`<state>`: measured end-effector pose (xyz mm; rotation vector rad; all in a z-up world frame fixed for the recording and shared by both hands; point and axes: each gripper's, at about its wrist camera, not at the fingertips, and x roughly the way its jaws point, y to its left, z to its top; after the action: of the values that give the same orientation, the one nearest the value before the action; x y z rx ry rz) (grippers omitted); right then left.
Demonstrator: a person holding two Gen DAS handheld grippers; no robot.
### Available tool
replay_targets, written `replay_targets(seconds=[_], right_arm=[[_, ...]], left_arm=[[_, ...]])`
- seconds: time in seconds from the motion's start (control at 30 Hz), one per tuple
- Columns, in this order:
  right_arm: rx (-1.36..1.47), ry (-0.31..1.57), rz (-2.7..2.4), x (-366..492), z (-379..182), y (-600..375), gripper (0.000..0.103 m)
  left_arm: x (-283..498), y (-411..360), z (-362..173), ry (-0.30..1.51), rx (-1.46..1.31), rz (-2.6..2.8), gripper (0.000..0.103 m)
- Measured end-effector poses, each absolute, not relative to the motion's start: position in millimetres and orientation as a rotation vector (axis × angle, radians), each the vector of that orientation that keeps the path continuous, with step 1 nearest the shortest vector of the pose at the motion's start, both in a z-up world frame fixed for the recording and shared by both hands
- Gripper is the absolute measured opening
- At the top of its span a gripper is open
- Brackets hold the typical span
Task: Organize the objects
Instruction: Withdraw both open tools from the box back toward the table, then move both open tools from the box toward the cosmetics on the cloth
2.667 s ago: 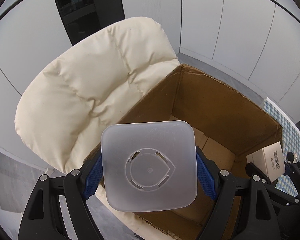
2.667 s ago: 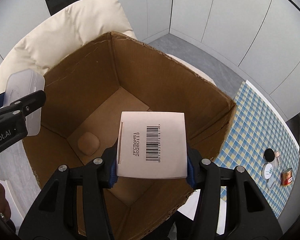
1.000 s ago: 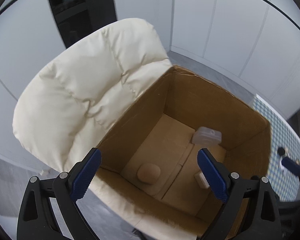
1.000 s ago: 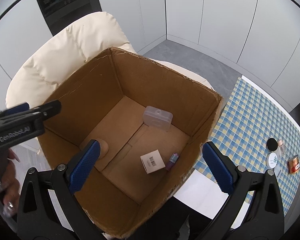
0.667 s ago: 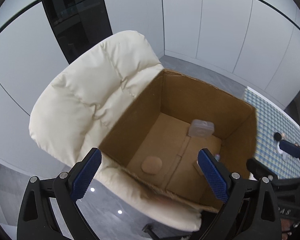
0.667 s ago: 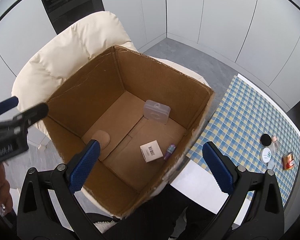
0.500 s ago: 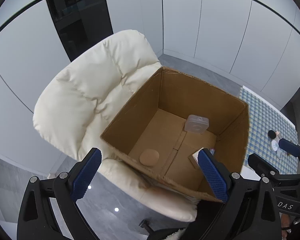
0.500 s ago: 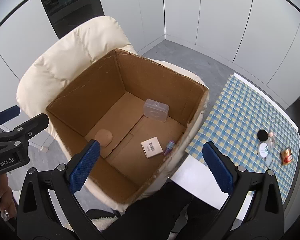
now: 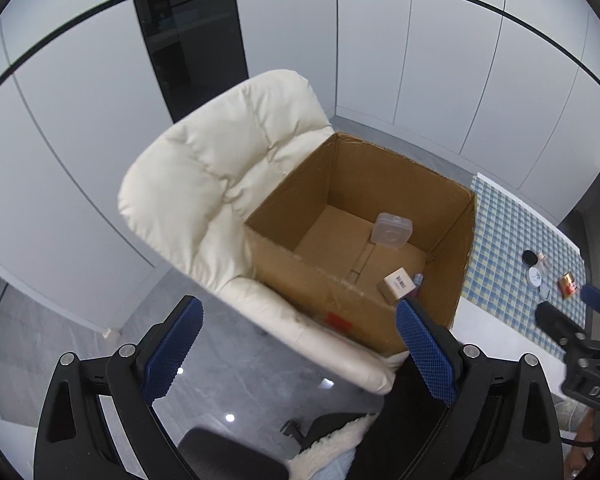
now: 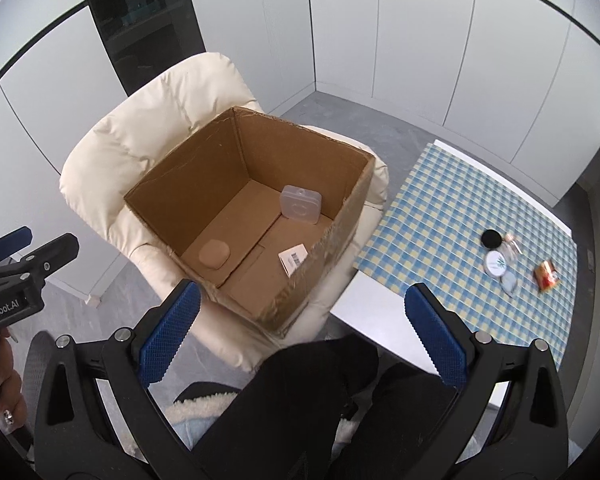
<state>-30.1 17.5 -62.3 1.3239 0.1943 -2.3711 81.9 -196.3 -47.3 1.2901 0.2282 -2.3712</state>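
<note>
Both the left gripper (image 9: 298, 344) and the right gripper (image 10: 302, 330) hang empty with jaws spread wide above the cardboard box (image 10: 342, 224) on the cream chair (image 10: 140, 136), where the clear case (image 10: 301, 204), barcoded carton (image 10: 294, 258) and tan pad (image 10: 215, 254) lie, the checked table (image 10: 440, 200) beyond.

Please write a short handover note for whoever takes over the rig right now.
Left gripper: open, empty, hanging above the floor beside the chair.
Right gripper: open, empty, between the cardboard box and the checked table.
In the box, which sits on the cream chair: clear plastic case, white barcode box, tan rounded piece, a small purple item.
Left on the table: black round lid, white round tin, orange packet and small clear items beside them.
</note>
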Motion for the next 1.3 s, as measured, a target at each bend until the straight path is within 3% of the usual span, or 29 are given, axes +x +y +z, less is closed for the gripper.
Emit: replay_targets(seconds=[0.33,0.73,1.3], right_arm=[[1.29,0.115,-2.431,34.5,-37.4,50.9,0.103],[1.367,0.061,-2.422,96.5,-47.0,84.7,0.103],[1.366,0.019,-2.466,104.2,-49.7,108.5,0.103]], left_arm=[[139.5,-180.3,-33.7,0.249,1.311,-2.36,0.097],[200.1,-181.6,-48.5,0.39,1.356,-2.331,0.097],[190.5,-170.6,-58.9,0.379,1.405,-2.348,0.097]])
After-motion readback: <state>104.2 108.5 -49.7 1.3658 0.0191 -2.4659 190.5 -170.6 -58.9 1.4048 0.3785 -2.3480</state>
